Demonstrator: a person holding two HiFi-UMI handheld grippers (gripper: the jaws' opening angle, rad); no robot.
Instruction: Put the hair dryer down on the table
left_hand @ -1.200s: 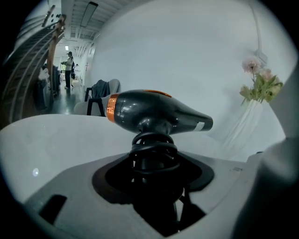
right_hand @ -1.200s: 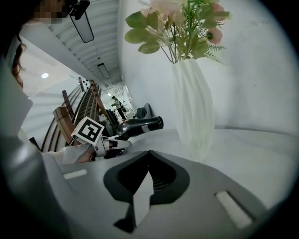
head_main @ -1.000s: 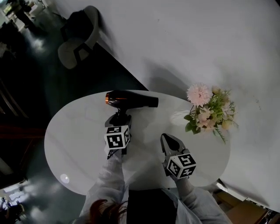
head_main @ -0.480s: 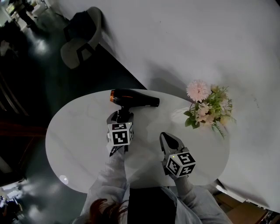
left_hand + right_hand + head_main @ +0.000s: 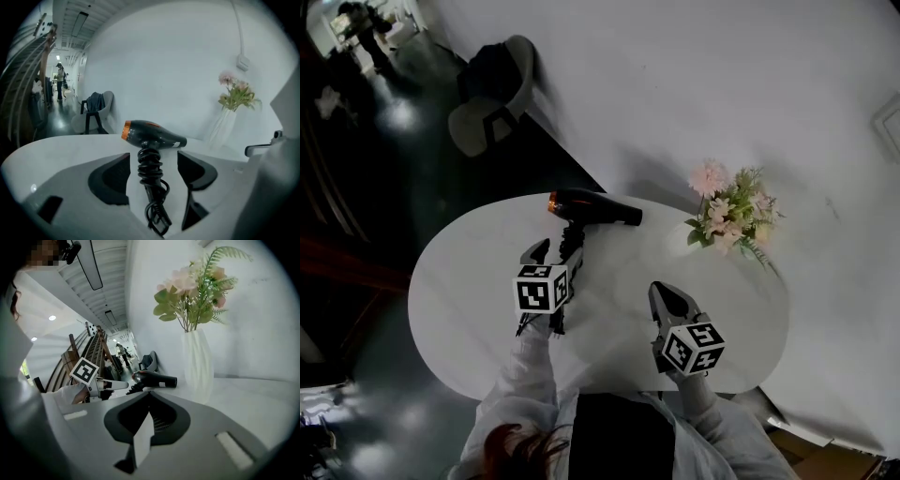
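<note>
A black hair dryer with an orange rear ring lies on the white oval table, nozzle to the right. Its cord-wrapped handle points back toward me. My left gripper hovers over that handle. Its jaws have just been opening and now stand open. In the left gripper view the handle runs between the jaws with a gap on each side, and the dryer body lies just beyond. My right gripper is shut and empty over the table's right half; its jaws meet at the tip.
A white vase of pink flowers stands at the table's back right, close beside the white wall. A grey chair with dark clothing on it sits on the dark floor beyond the table's far left. The table's front edge is near my body.
The left gripper's jaws have spread off the dryer handle, and the gripper has lifted and drawn back a little. The right gripper has risen slightly. The dryer stays on the table.
</note>
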